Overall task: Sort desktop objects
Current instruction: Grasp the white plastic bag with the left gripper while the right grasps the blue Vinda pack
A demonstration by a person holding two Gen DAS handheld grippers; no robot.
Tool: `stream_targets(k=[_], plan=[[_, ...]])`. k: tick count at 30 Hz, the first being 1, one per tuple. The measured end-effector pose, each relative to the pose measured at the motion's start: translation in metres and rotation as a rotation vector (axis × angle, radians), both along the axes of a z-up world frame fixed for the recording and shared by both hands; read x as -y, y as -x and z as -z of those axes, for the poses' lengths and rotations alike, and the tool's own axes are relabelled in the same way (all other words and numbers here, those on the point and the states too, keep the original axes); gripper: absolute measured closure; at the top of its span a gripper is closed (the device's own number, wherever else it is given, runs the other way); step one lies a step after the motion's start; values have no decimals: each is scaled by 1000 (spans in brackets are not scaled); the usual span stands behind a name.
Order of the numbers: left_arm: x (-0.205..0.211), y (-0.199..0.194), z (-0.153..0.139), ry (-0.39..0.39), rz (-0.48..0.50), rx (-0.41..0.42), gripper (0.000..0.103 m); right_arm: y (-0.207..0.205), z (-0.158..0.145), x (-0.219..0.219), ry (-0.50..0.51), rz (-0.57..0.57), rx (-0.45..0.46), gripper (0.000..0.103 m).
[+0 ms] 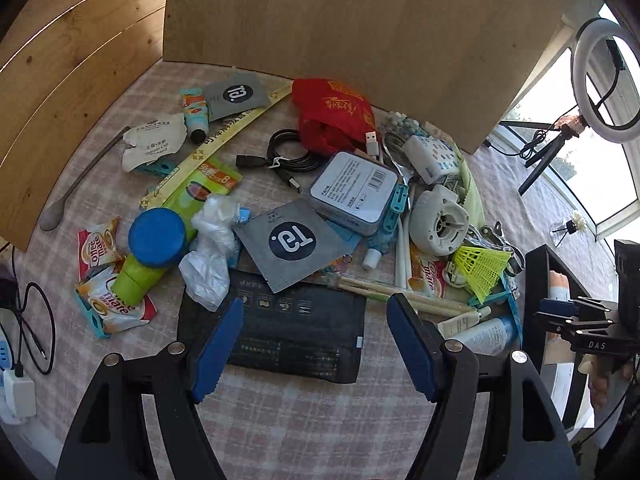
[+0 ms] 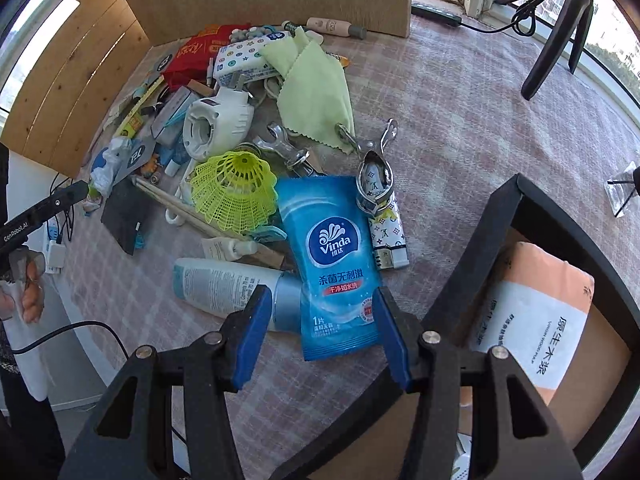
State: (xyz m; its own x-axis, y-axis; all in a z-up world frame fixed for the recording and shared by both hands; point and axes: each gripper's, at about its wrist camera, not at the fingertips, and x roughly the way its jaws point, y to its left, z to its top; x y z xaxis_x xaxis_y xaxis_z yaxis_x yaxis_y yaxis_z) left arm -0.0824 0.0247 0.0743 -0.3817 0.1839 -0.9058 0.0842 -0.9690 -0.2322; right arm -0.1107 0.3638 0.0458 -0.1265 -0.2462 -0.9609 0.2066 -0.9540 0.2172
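Sorting has barely begun: clutter still covers the bench (image 1: pixel 280 420), and only a tissue pack (image 2: pixel 532 320) lies in the black box (image 2: pixel 472 264). The right gripper (image 2: pixel 320 332), fingers wide, straddles a blue wipe packet (image 2: pixel 332 264) without gripping it. The left gripper (image 1: pixel 316 344) hangs open and empty over a dark pouch (image 1: pixel 296 332).

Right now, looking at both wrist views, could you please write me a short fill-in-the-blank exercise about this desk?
1. The Vinda wipes packet between the right tool's open fingers is ____ in colour.
2. The shuttlecock is ____.
3. The left tool hovers open above a flat ____ pouch.

Missing words: blue; yellow; black
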Motion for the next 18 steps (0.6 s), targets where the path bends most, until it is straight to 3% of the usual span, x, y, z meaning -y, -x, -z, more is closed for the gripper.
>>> stream_targets(k=[6,16,18], plan=[[25,10,13,39,-21,34,32,8,16,14,-49,-14,20,51],[45,40,42,108,-44,101,32,16,25,6,-63,7,55,67],[49,44,46,100,-53,109,36,17,26,5,-59,9,56,68]])
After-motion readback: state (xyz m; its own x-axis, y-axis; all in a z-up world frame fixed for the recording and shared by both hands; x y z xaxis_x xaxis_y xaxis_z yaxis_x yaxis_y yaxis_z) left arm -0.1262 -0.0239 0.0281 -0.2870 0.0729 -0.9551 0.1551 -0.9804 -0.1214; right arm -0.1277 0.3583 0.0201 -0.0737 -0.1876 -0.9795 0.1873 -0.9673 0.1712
